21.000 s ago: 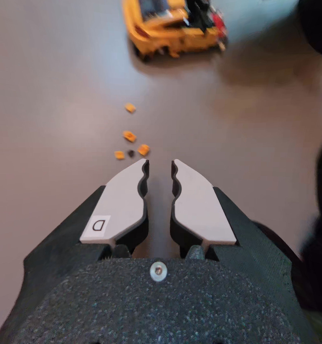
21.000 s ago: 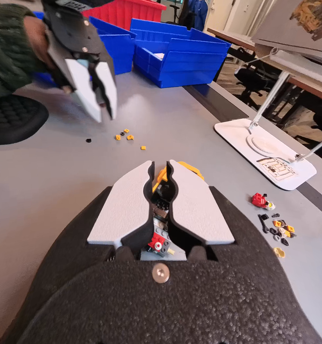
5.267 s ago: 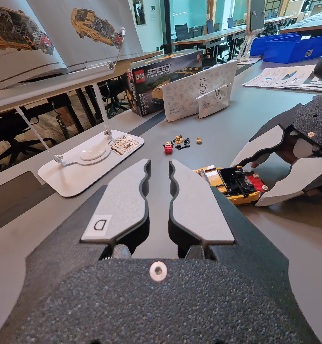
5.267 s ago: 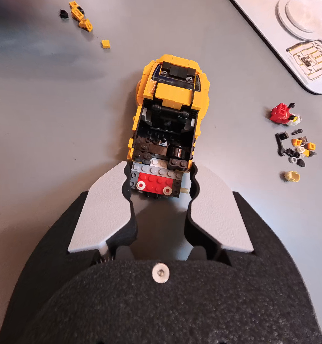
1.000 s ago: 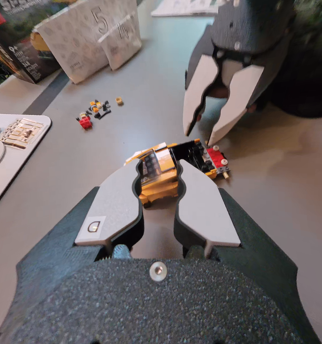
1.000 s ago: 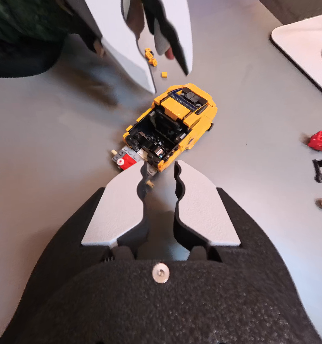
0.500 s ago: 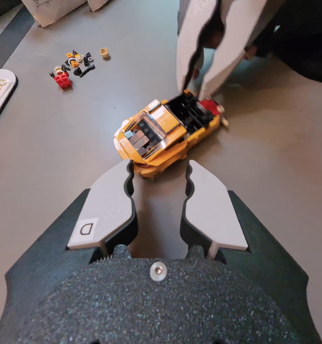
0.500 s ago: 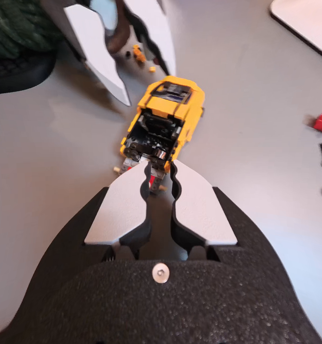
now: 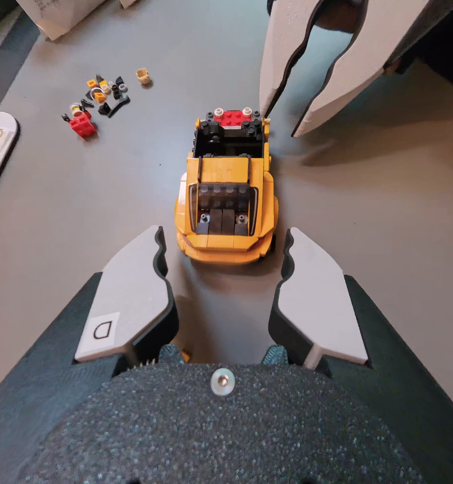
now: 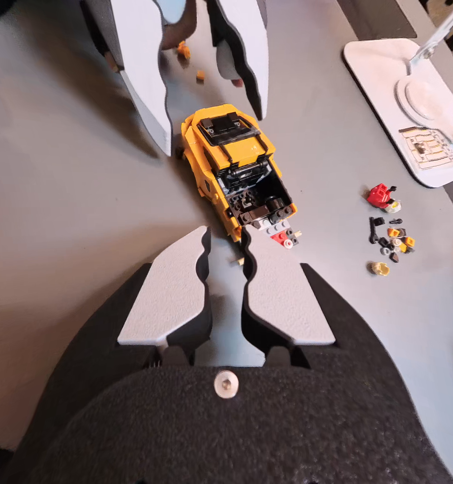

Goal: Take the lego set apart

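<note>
Yellow lego car (image 9: 226, 199) on grey table (image 9: 89, 196), between my grippers. Left gripper (image 9: 224, 237) wide, empty — straddle car's near end, clamp squarely. Right gripper (image 10: 226, 234) narrow, empty — pick stripped end, pull straight.

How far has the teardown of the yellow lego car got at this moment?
Early stage. Done: a small pile of loose parts and a red minifigure piece lie beside the car. In hand: nothing is gripped; the left tongs stand open around the nose of the car, and the right tongs are open at its stripped tail. Left: the yellow body, windscreen and black interior are still assembled.
</note>
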A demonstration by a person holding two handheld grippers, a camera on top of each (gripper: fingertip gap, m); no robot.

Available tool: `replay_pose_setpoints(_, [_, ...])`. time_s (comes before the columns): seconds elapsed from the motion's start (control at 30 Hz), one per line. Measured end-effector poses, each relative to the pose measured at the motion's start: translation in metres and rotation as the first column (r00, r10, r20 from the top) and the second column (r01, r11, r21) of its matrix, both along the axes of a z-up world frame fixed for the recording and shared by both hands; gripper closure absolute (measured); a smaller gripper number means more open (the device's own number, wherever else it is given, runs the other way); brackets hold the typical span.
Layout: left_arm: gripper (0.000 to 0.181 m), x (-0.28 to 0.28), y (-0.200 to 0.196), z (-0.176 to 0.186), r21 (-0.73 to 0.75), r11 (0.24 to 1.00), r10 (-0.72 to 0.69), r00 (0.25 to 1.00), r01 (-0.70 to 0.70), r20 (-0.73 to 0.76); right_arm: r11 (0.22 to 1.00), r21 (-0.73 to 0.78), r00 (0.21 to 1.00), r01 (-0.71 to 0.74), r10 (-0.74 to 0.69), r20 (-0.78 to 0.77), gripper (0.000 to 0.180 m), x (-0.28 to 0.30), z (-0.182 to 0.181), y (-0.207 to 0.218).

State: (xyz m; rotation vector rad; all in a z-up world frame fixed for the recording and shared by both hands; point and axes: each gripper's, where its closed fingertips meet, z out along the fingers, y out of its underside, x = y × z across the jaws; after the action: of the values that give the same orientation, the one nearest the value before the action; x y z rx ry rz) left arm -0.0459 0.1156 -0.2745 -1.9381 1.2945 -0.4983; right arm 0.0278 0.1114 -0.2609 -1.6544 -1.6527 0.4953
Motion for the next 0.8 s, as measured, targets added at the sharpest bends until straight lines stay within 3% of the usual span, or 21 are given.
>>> replay_pose_setpoints(0.07, [0.107,0.002,0.000,-0.007,-0.027,1.000,-0.005,0.999,0.004,-0.038,1.000,0.018,1.000,-0.006,0.006,0.005,0.158,-0.001,-0.001,-0.001])
replay_pose_setpoints(0.2, [0.107,0.003,-0.001,-0.003,-0.151,0.988,0.042,0.999,-0.041,0.006,0.999,0.035,1.000,0.016,-0.016,-0.010,0.158,0.002,0.002,0.001])
replay_pose_setpoints(0.43, [0.107,0.002,-0.009,0.011,-0.490,0.871,0.156,0.971,-0.049,0.180,0.993,0.107,0.994,0.041,-0.030,-0.104,0.158,-0.001,0.026,0.005])
replay_pose_setpoints(0.8, [0.107,0.002,-0.013,0.013,-0.545,0.838,0.161,0.964,-0.022,0.210,0.986,0.159,0.998,-0.050,0.055,-0.029,0.161,-0.023,0.028,0.006])
